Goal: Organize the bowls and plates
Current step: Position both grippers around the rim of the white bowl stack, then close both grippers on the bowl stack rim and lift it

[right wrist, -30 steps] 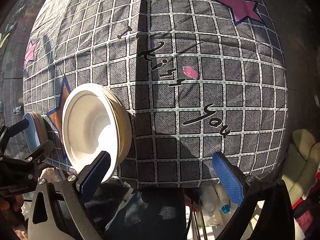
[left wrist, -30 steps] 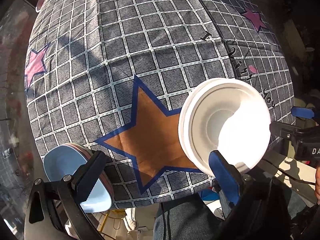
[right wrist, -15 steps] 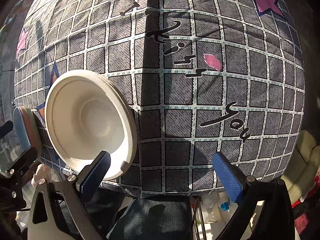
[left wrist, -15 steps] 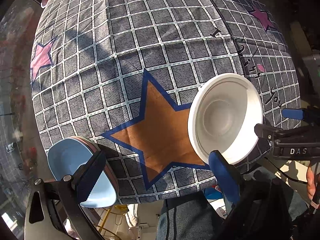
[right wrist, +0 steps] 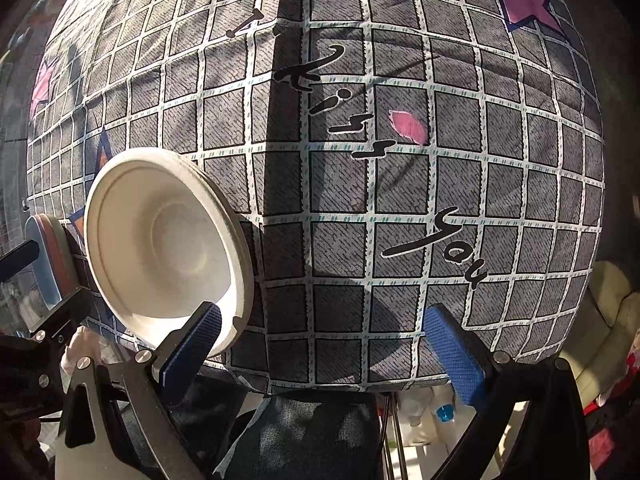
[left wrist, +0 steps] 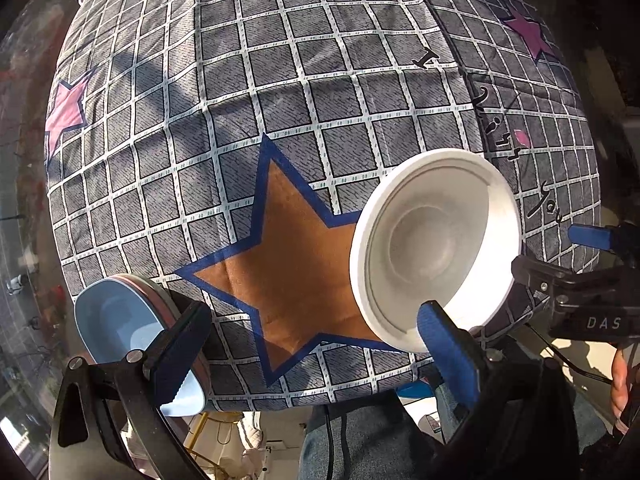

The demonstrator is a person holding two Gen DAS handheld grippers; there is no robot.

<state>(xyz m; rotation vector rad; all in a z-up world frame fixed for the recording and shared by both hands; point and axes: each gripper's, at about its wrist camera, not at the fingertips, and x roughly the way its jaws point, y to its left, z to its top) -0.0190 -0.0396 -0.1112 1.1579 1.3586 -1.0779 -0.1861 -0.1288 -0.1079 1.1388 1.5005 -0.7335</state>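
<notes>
A stack of white bowls [left wrist: 436,248] sits near the front edge of the table, between my two grippers; it also shows in the right wrist view [right wrist: 164,248]. A stack of plates, light blue on top [left wrist: 120,324], sits at the front left corner; its edge shows in the right wrist view [right wrist: 50,256]. My left gripper [left wrist: 316,344] is open and empty, its fingers either side of the orange star, the right finger [left wrist: 448,344] in front of the bowls' rim. My right gripper [right wrist: 324,344] is open and empty, its left finger [right wrist: 196,340] in front of the bowls' rim.
The table wears a grey checked cloth [left wrist: 280,80] with stars and black lettering [right wrist: 360,140]. The front table edge runs just ahead of both grippers. A person's jeans [right wrist: 312,436] are below the edge.
Both grippers have shifted slightly over the last second; the bowl stack sits a little differently in each view. Both stay open and hold nothing.
</notes>
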